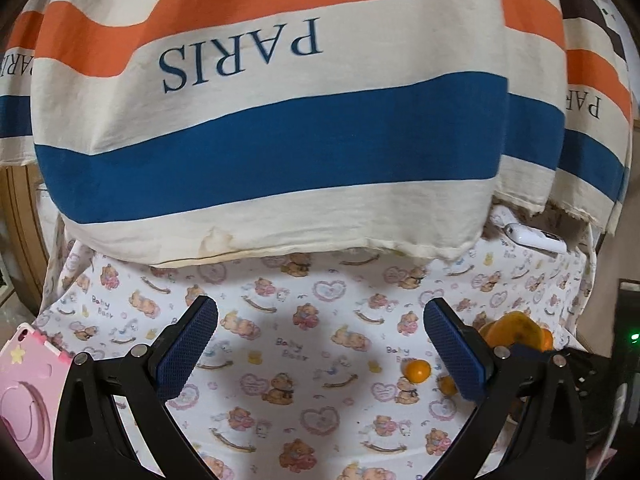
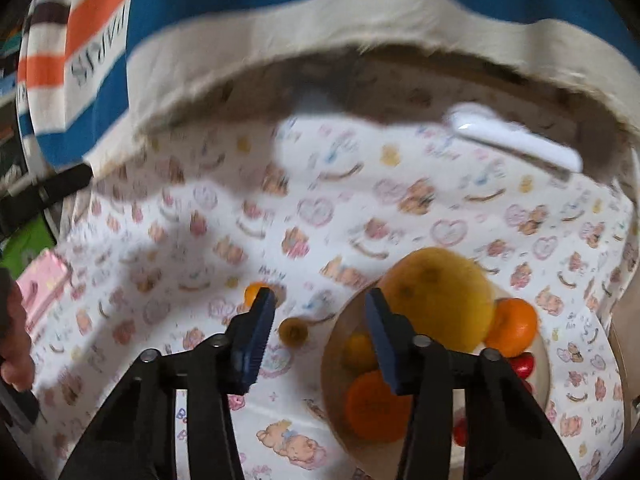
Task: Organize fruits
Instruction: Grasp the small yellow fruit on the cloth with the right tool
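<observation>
With nothing between its part-closed pads, the right tool [image 2: 320, 340] should straddle the small fruit [image 2: 293, 331] at frame centre, squeezing gently; left tool [image 1: 320, 344] gapes empty.

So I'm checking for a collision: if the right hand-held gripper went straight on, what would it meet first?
Probably the small brownish fruit on the printed cloth, just ahead of the right hand-held gripper; blur leaves depth uncertain.

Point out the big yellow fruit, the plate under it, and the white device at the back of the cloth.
big yellow fruit [image 2: 438, 300], right wrist view, centre of its skin.
plate [image 2: 334, 356], right wrist view, bare left rim.
white device [image 2: 516, 140], right wrist view, middle of its body.
</observation>
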### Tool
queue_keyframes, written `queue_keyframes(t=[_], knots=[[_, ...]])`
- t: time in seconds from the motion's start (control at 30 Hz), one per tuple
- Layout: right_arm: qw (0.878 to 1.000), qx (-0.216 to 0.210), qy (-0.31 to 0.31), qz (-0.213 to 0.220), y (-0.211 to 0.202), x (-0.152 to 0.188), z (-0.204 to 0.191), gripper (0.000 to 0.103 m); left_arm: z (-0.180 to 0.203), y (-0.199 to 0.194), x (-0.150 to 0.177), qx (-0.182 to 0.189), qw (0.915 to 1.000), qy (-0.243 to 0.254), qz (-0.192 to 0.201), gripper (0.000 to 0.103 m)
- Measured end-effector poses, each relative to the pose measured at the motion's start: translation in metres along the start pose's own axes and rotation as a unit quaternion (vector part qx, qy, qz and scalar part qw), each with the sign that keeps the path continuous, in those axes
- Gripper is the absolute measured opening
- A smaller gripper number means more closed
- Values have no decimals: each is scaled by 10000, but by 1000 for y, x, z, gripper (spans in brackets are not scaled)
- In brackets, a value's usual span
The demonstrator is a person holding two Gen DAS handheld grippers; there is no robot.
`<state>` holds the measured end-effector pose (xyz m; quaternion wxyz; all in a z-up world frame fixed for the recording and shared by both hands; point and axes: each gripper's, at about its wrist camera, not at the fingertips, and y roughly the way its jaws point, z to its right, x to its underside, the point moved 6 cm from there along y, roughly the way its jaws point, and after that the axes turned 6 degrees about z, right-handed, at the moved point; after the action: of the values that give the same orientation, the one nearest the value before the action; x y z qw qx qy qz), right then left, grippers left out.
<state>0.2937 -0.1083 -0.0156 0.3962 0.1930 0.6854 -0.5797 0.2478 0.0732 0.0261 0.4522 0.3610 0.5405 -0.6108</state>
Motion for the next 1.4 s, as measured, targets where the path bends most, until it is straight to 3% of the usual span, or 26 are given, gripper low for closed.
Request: queue_keyframes(t=[0.03,0.27,0.43,1.0,1.23,1.4], knots=[[9999,-49,-1,-112,5,2,-3,30,0,2,1,2,10000,6,-24,102],[9965,-116,-6,-828,32,7,-15,29,-1,15,9,-29,9998,51,-185,102],[9918,197,-147,-1250,47,14,-18,29,2,18,12,-19,9997,115,-235,102],[9918,532,-287,-1122,61,17,-24,23,0,22,16,43,9993,3,-362,102],[9974,216,-9,-693,32,17,-22,23,3,18,13,73,9995,12,-307,102],[9970,-217,113,-728,19,27,-26,23,6,16,14,67,9995,89,-282,102]])
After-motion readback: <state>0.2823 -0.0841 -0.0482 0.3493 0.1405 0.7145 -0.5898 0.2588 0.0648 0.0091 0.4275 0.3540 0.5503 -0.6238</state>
